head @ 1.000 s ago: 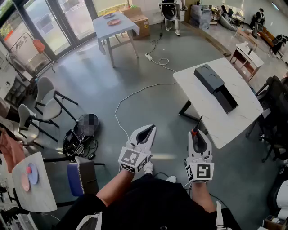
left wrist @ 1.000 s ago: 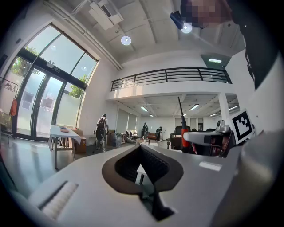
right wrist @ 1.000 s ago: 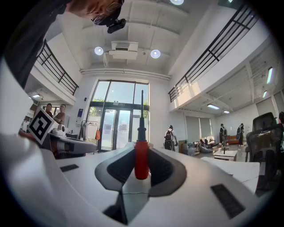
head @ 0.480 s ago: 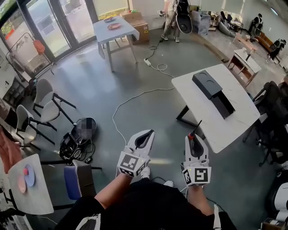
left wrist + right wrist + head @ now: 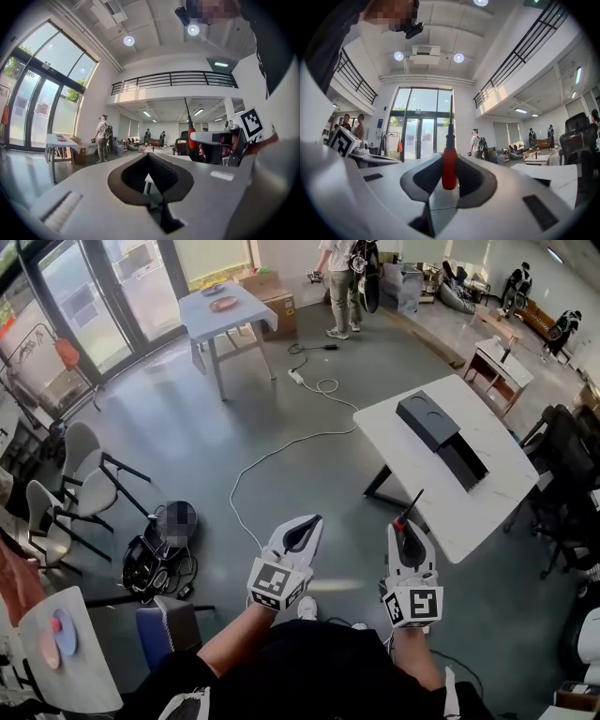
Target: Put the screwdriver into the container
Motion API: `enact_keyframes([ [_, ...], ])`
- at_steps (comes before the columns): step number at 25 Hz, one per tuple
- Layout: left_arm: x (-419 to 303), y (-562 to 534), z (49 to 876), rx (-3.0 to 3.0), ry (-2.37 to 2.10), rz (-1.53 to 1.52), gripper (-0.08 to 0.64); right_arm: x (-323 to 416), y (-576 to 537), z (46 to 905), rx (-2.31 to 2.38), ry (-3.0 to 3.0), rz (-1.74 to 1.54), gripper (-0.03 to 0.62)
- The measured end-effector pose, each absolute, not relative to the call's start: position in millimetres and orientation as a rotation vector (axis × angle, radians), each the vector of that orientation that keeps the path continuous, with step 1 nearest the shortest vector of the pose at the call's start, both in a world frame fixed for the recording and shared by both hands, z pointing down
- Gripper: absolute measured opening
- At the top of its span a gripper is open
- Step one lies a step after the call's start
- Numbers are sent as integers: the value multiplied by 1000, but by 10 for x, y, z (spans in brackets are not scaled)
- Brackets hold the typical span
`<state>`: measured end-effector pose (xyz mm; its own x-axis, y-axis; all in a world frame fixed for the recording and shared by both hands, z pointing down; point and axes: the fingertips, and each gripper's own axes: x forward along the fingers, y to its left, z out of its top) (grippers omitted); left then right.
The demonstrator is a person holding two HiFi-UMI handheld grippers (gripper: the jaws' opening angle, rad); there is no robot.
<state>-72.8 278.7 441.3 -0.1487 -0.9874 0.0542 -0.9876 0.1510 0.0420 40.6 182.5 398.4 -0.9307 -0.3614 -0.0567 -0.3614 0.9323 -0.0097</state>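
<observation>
Fuller in view at top centre than a second ago: a standing person. Lower centre-left: left gripper, jaws closed together on nothing. Just right of it: right gripper, clamped on the red handle of the screwdriver, shaft pointing up-frame. Right of centre: black container on white table, well apart from the screwdriver.

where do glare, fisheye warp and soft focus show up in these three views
Head view: fisheye bends the edges of the white table, and daylight through the glass doors leaves a sheen on the floor. Left gripper view: black round vignette, ceiling lamps flare. Right gripper view: the screwdriver is sharp in the right tongs, whose near body goes soft.
</observation>
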Motion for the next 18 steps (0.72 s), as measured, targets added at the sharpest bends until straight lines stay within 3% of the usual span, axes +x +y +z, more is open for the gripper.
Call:
enact_keyframes([
  [18, -1202, 2613, 4572, 2061, -2236, 15, 9, 79, 1582, 4115, -715, 3044, 26, 97],
])
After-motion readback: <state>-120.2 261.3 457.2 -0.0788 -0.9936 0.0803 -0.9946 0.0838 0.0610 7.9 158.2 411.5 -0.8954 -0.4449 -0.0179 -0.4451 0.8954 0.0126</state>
